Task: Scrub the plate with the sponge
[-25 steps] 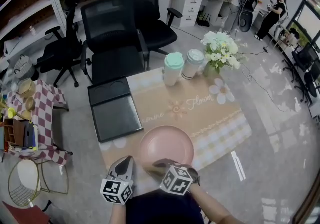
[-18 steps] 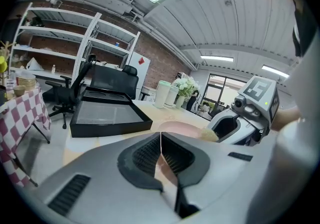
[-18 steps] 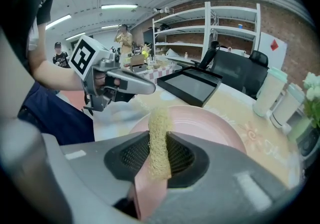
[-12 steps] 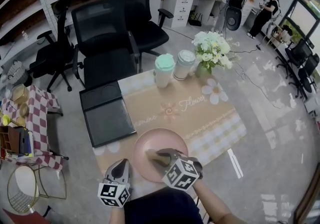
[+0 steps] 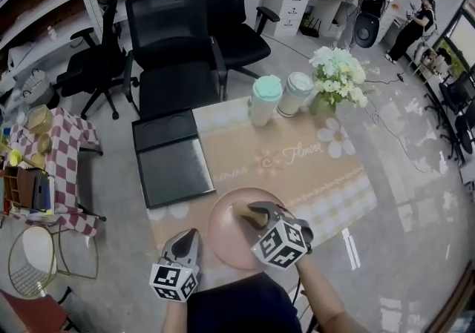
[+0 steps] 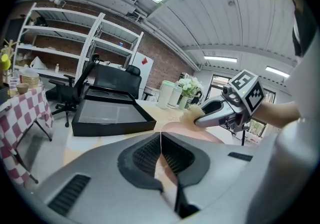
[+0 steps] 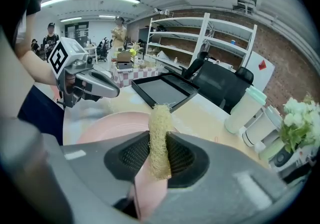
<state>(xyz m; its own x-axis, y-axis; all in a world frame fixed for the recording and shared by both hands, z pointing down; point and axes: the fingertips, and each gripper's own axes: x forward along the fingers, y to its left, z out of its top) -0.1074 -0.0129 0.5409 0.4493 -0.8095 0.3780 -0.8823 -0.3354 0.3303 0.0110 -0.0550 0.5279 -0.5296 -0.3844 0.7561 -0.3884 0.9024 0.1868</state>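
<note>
Floral-cloth table [image 5: 319,176]: right hand-held gripper [image 5: 258,216] clamps yellow fibrous sponge [image 5: 248,211] over round pink plate [image 5: 226,239]; left hand-held gripper [image 5: 188,237] closed, empty. Unsteadied plate could slide when scrubbed.

grey left gripper [image 5: 190,236], right gripper [image 5: 256,214], marker cubes [image 5: 174,282], navy top [image 5: 236,309]

The sponge [image 7: 160,140] looks coarse and fibrous, the pink plate [image 5: 224,235] smooth and faintly glossy, the black tray [image 5: 177,172] matt.
</note>
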